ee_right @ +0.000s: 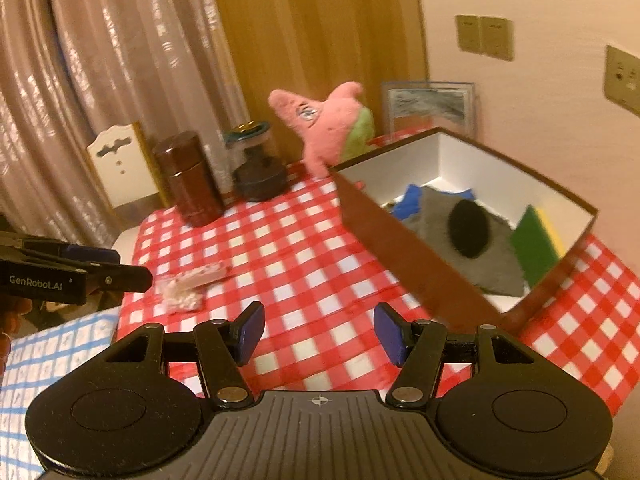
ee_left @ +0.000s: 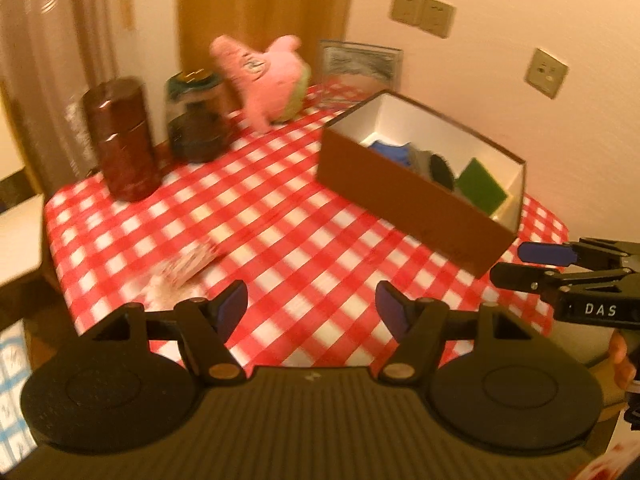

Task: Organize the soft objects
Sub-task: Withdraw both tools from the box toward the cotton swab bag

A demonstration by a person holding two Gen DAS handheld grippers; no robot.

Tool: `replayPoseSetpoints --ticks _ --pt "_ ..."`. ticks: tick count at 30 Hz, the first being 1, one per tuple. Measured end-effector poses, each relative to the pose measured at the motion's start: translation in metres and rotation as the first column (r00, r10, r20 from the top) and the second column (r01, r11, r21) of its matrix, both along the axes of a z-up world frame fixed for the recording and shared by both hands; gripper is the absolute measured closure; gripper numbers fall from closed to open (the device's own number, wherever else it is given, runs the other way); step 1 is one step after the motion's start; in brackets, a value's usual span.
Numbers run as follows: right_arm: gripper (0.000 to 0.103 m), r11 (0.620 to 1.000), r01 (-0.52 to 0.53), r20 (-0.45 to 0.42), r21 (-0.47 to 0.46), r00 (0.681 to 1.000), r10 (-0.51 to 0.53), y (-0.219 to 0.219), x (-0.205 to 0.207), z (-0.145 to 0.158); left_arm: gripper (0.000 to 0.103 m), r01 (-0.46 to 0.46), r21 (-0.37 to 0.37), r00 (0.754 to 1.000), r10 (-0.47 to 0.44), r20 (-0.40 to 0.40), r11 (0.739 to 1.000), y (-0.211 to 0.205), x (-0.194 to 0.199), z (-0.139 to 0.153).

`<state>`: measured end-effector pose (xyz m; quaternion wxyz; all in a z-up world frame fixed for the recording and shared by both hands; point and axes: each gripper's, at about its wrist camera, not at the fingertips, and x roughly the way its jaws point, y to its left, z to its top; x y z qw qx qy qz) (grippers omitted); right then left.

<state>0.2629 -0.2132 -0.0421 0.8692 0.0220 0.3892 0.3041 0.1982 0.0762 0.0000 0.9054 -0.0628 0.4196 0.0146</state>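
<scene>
Scene: A table under a red-and-white checked cloth (ee_left: 280, 216), photographed from both of my wrist cameras at one blurred moment.

My left gripper (ee_left: 312, 306): It hung over the near edge of the cloth, jaws spread wide, nothing between the blue pads.

My right gripper (ee_right: 319, 332): It hovered above the near middle of the cloth, jaws likewise spread and empty. From the left wrist view it showed at the far right edge, just off the near corner of the box.

Box (ee_left: 404, 200): A brown box with white inner walls sat on the right half of the table, open at the top.

Inside the box: A blue cloth (ee_right: 408, 202) lay at the far end, a grey cloth (ee_right: 492, 264) across the floor with a black oval object (ee_right: 470, 228) on it, and a green-and-yellow sponge (ee_right: 536, 242) leaned upright against the right wall.

Pink starfish plush (ee_right: 320, 128): It stood on the far side of the table, beside the far corner of the box and outside it.

Pale scrap (ee_right: 184, 286): A whitish-pink, crumpled soft piece lay on the near left of the cloth, close to my left gripper; blur hid what it was.

Jars: A dark red canister (ee_left: 122, 140) and a glass jar (ee_left: 198, 116) with a dark lid stood side by side at the far left.

Backdrop: A clear framed stand (ee_left: 358, 66) stood behind the box against the wall.
</scene>
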Motion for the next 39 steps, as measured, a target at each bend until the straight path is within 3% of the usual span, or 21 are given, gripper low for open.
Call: replayPoseSetpoints --ticks 13,18,32,39 --pt "0.042 0.986 -0.167 -0.067 0.006 0.984 0.167 0.085 -0.007 -0.044 0.036 -0.195 -0.003 0.978 0.195 -0.08 0.981 0.066 -0.044 -0.045" --pt "0.043 0.979 -0.203 -0.087 0.001 0.975 0.202 0.112 -0.002 -0.06 0.043 -0.241 0.003 0.966 0.24 -0.1 0.971 0.085 -0.044 -0.059" --pt "0.043 0.963 -0.263 -0.144 -0.052 0.957 0.253 0.178 0.029 -0.102 0.044 -0.287 -0.002 0.949 0.284 -0.133 0.958 0.13 -0.012 -0.092" --pt "0.043 0.96 -0.272 -0.158 -0.074 0.953 0.258 0.205 0.047 -0.117 0.044 -0.269 -0.021 0.952 0.262 -0.156 0.963 0.143 0.013 -0.111"
